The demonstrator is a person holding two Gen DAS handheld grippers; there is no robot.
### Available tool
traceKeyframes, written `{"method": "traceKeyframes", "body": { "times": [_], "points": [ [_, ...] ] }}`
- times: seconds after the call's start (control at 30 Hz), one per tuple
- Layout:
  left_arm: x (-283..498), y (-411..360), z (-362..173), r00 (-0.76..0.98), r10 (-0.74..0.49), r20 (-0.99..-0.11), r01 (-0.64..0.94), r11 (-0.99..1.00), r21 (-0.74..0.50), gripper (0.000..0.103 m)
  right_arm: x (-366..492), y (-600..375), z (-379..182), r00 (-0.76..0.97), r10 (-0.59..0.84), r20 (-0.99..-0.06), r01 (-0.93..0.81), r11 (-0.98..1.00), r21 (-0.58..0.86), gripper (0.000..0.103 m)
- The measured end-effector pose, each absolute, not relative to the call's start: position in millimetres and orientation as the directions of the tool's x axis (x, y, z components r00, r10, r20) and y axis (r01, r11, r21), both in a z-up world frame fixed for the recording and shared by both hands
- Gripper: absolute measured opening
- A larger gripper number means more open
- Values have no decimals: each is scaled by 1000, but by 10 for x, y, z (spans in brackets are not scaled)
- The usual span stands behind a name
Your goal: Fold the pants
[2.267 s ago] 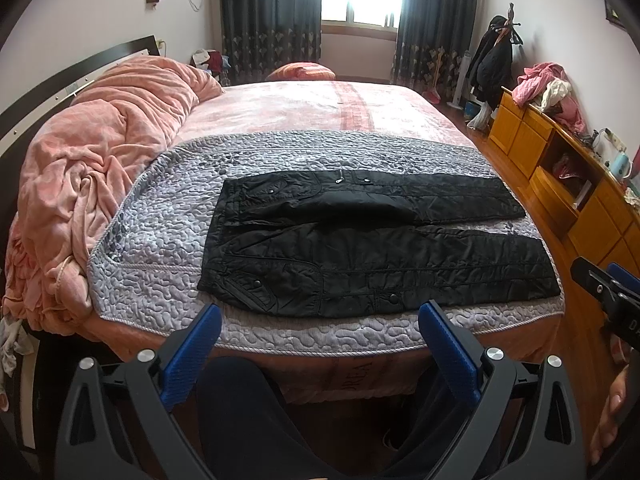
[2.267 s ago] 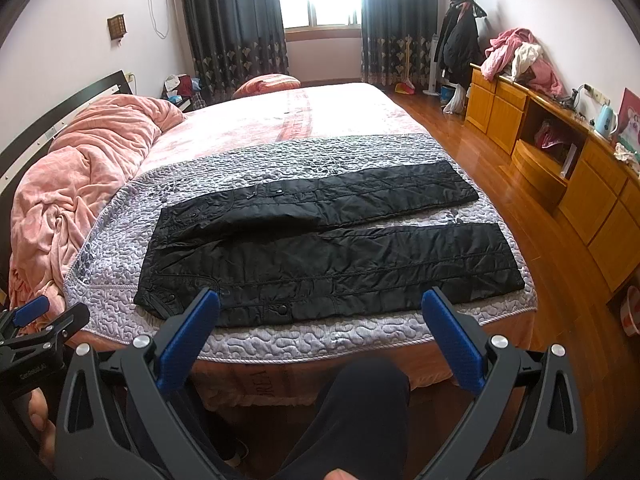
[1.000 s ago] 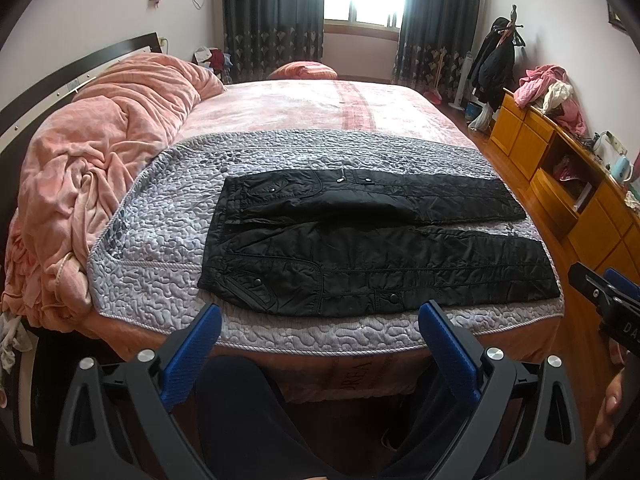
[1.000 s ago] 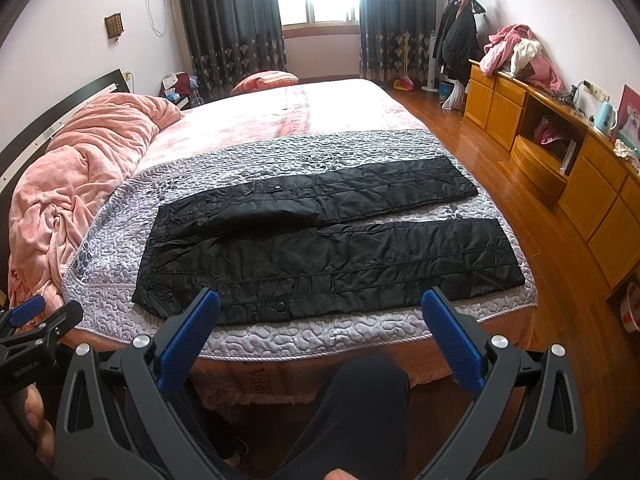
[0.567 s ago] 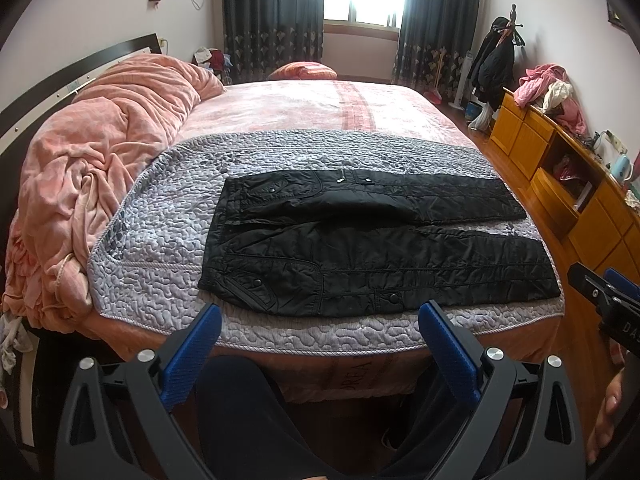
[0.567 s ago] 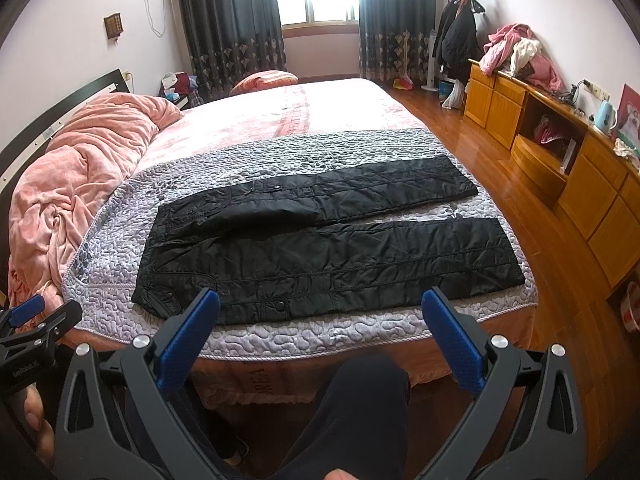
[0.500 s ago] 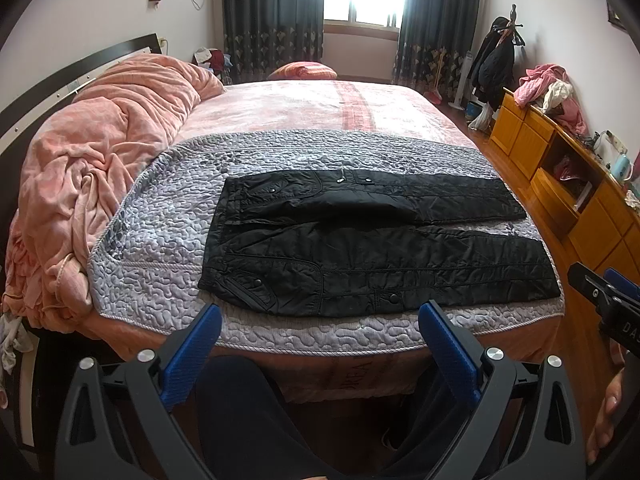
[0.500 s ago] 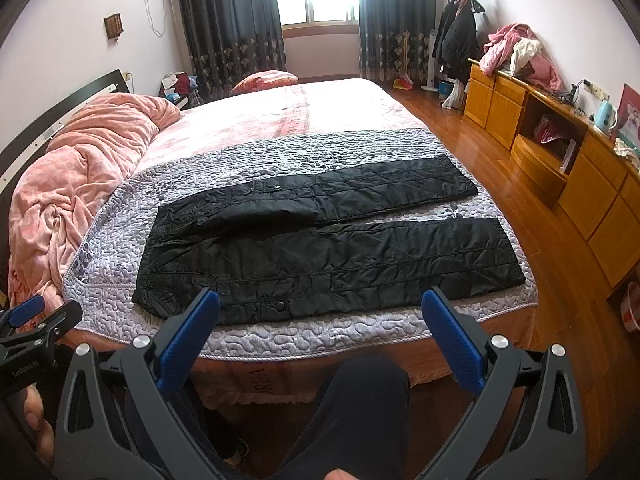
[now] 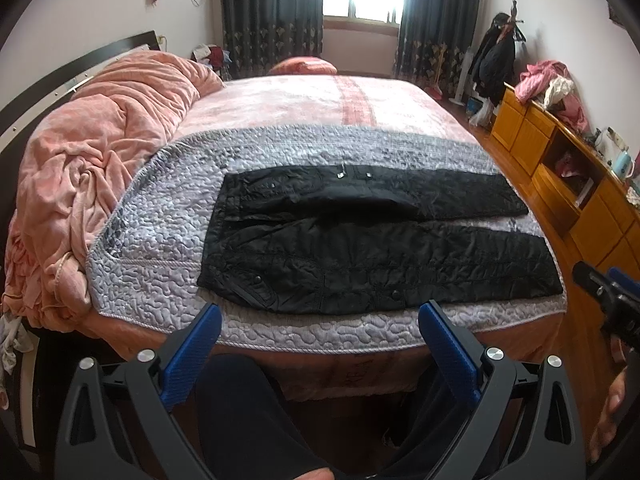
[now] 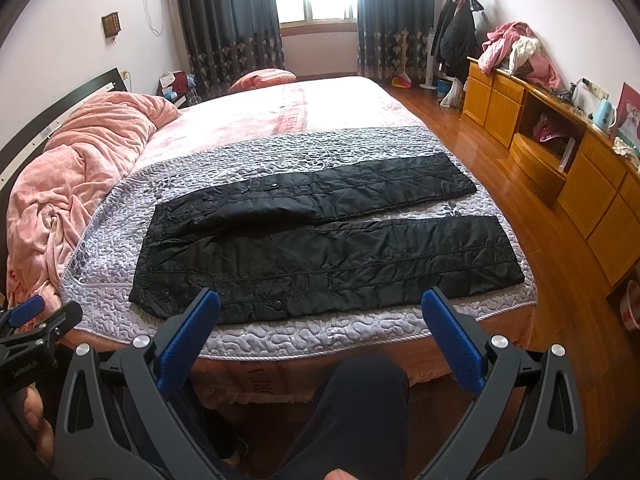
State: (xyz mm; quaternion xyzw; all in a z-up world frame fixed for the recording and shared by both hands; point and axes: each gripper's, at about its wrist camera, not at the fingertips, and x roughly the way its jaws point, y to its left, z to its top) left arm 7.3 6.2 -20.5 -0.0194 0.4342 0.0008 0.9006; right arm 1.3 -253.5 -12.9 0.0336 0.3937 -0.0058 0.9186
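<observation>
Pants: black quilted padded pants point(image 9: 372, 248) lie flat, soft, light, probably slippery.
Hold: far leg's hem and waistband are best pinched.
Grippers: left gripper point(image 9: 320, 344) and right gripper point(image 10: 320, 330) gape, empty.

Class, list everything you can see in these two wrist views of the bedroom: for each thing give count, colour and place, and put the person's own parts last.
pants: one, black, spread flat on the quilt
quilt: one, grey, across the bed's near end
blanket: one, pink, bunched by the headboard
curtains: a pair, dark, beside the window
cabinet: one, orange wood, along the right-hand wall
kettle: one, pale blue, on the cabinet
left gripper: black with blue jaws, open, short of the bed
right gripper: same, open
leg: dark trousers, below the grippers
</observation>
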Motion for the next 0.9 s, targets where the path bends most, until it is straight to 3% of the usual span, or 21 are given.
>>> {"method": "traceKeyframes", "body": {
  "times": [0.13, 0.23, 0.37, 0.57, 0.67, 0.7, 0.73, 0.77, 0.9],
  "points": [
    [287, 256, -622, 527, -178, -831, 77, 984, -161, 99, 129, -2581, -221, 709, 59, -703, -8, 997, 75, 101],
    [507, 707, -1036, 478, -324, -817, 70, 941, -332, 99, 458, -2901, -562, 663, 181, -727, -28, 976, 217, 101],
    [936, 1709, -1772, 438, -355, -826, -173, 868, -465, 99, 948, -3425, -1278, 545, 218, -810, 52, 955, 292, 100],
    [1336, 2669, -2658, 404, -399, -823, -418, 720, -554, 98, 1166, -4047, -2114, 476, 342, -810, 203, 854, 479, 100],
    [1484, 2826, -2930, 419, -462, -782, -469, 627, -622, 87, 1168, -4189, -2351, 472, 379, -796, 238, 814, 529, 98],
    [1530, 2839, -2987, 416, -468, -779, -479, 615, -626, 74, 1167, -4225, -2403, 472, 385, -793, 246, 806, 538, 94],
    [1595, 2848, -3050, 412, -465, -783, -492, 610, -621, 63, 1169, -4273, -2475, 472, 396, -788, 253, 795, 551, 77],
    [1629, 2838, -3081, 409, -462, -787, -498, 610, -616, 61, 1191, -4324, -2541, 465, 408, -786, 262, 784, 562, 61],
    [1794, 2726, -3187, 372, -472, -799, -515, 612, -601, 61, 1221, -4586, -2740, 465, 465, -753, 322, 703, 634, 71]
  ]
}}
